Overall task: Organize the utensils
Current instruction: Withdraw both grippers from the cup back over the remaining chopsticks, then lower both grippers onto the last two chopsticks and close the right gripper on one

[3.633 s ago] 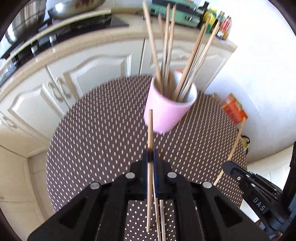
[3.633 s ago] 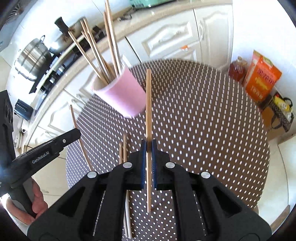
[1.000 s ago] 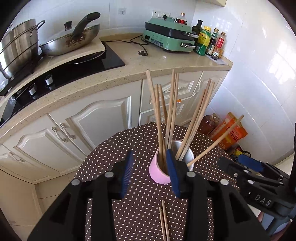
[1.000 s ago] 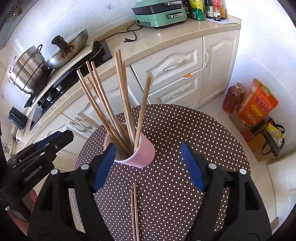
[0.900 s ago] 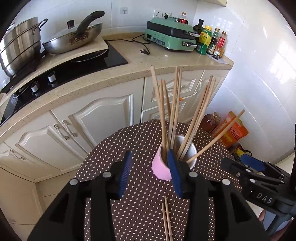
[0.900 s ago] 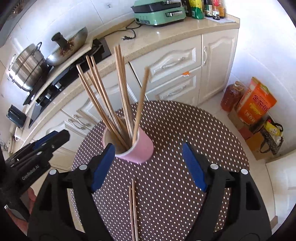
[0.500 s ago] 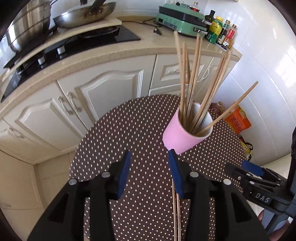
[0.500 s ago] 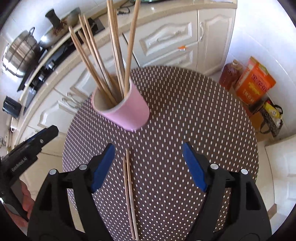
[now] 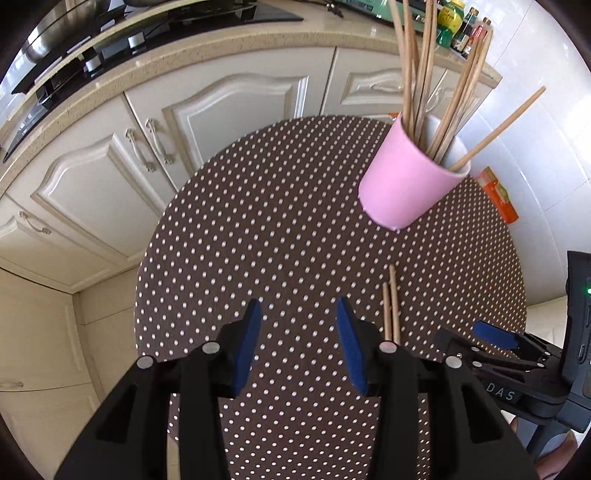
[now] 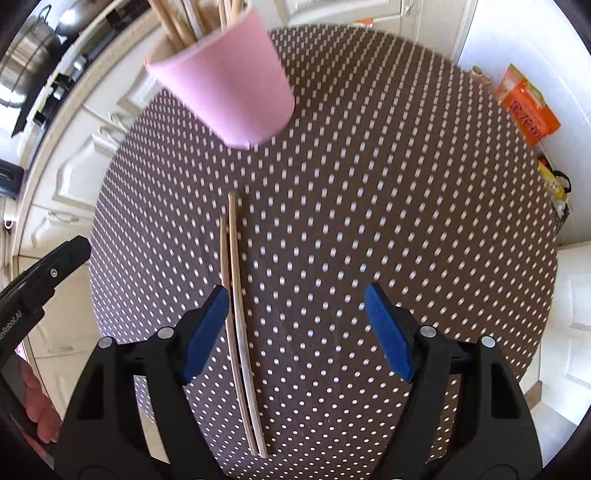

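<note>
A pink cup (image 9: 402,184) (image 10: 225,81) holding several wooden chopsticks (image 9: 436,92) stands on the round brown polka-dot table (image 9: 258,236) (image 10: 388,184). Two loose chopsticks (image 10: 236,302) (image 9: 390,306) lie side by side on the cloth. My right gripper (image 10: 295,314) is open above the table, the pair lying just inside its left blue pad (image 10: 207,328). My left gripper (image 9: 299,332) is open and empty, to the left of the pair. The right gripper (image 9: 495,339) also shows at the lower right of the left wrist view.
White kitchen cabinets (image 9: 221,110) and a counter with a black hob (image 9: 110,44) curve behind the table. Bottles (image 9: 461,26) stand at the counter's far end. An orange bag (image 10: 528,107) sits on the floor by the tiled wall. A hand (image 10: 37,417) holds the left gripper's handle.
Both grippers have come down from above the cup towards the table and tilted downward. The cup has shifted to the upper part of both views, and the loose pair looks larger and closer.
</note>
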`<act>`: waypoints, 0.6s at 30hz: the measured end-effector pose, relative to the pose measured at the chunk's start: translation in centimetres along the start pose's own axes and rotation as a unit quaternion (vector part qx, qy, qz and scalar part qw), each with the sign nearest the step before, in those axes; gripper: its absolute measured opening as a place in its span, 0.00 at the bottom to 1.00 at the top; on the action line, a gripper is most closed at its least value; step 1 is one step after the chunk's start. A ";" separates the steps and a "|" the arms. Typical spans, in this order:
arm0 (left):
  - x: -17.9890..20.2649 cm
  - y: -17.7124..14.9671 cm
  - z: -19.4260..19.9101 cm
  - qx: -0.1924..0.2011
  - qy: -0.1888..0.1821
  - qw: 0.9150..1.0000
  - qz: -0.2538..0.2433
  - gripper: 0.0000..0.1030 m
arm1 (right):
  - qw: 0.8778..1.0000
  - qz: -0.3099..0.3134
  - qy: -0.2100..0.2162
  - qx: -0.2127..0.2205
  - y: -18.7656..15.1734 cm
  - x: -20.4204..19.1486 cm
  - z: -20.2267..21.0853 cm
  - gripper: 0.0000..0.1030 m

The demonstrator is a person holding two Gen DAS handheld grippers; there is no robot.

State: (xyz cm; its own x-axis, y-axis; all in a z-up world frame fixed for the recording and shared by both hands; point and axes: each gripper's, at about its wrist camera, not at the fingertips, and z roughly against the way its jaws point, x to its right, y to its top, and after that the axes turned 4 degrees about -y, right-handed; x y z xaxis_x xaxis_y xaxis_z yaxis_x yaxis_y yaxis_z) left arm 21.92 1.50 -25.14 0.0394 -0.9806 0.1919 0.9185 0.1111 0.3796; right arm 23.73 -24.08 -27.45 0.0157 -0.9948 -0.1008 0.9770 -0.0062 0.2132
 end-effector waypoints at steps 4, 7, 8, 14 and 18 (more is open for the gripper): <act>-0.6 -1.0 -0.8 -0.014 0.001 1.000 0.006 0.41 | 1.000 0.011 -0.007 -0.018 -1.0 -0.5 -1.3 0.73; -1.0 -1.8 -1.3 -0.023 0.004 1.000 0.008 0.41 | 1.000 0.015 -0.011 -0.024 -1.2 -1.1 -2.0 0.73; -1.1 -2.0 -1.4 -0.027 0.004 1.000 0.009 0.41 | 0.999 0.018 -0.016 -0.025 -1.3 -1.4 -2.2 0.73; -1.8 -3.6 -2.0 -0.041 0.003 0.999 0.018 0.41 | 0.998 0.035 -0.044 -0.012 -2.5 -3.3 -3.5 0.73; -2.5 -4.4 -2.2 -0.048 0.002 0.998 0.026 0.41 | 0.997 0.049 -0.058 -0.006 -3.6 -5.2 -4.3 0.73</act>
State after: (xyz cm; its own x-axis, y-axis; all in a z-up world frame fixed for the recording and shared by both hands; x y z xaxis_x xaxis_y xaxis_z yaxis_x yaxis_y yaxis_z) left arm 18.60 3.06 -29.25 0.0897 -0.9747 0.2049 0.9487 0.1462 0.2804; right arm 21.07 -18.45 -31.82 0.0866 -0.9957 0.0332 0.9744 0.0916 0.2052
